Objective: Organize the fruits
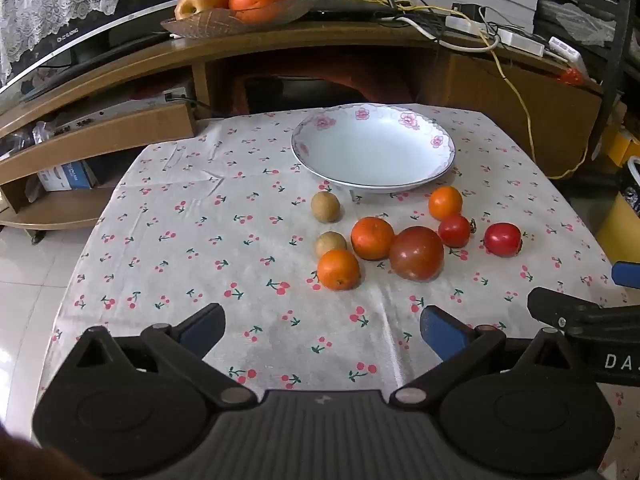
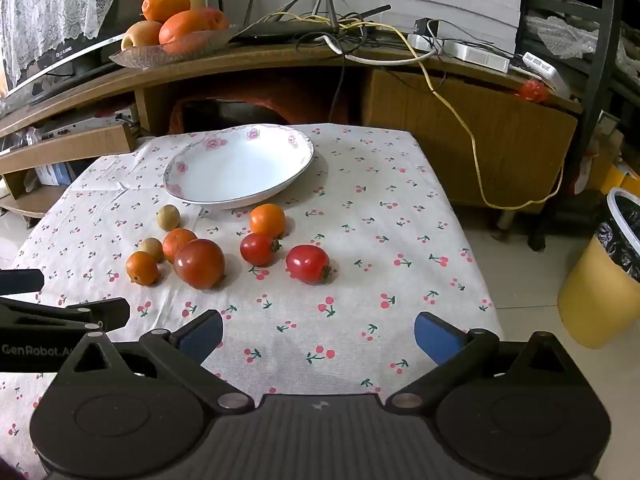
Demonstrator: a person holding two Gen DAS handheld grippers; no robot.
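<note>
A white flowered plate [image 1: 440, 148] [image 2: 192, 168] lies empty at the table's far side. In front of it lie several loose fruits: three small oranges [image 1: 338, 269] [image 2: 267, 220], a large dark red tomato [image 1: 417, 253] [image 2: 199, 263], two small red tomatoes [image 1: 503, 239] [image 2: 307, 263], and two small brown fruits [image 1: 325, 207] [image 2: 168, 217]. My left gripper [image 1: 322, 326] is open and empty, near the table's front edge. My right gripper [image 2: 319, 332] is open and empty, beside it to the right.
The table wears a cherry-print cloth [image 1: 224, 248] [image 2: 400, 240]. Behind it a wooden TV stand [image 1: 320, 46] carries a fruit dish [image 1: 236, 20] [image 2: 172, 46], cables and a router. A yellow bin [image 2: 604, 292] stands on the floor at the right.
</note>
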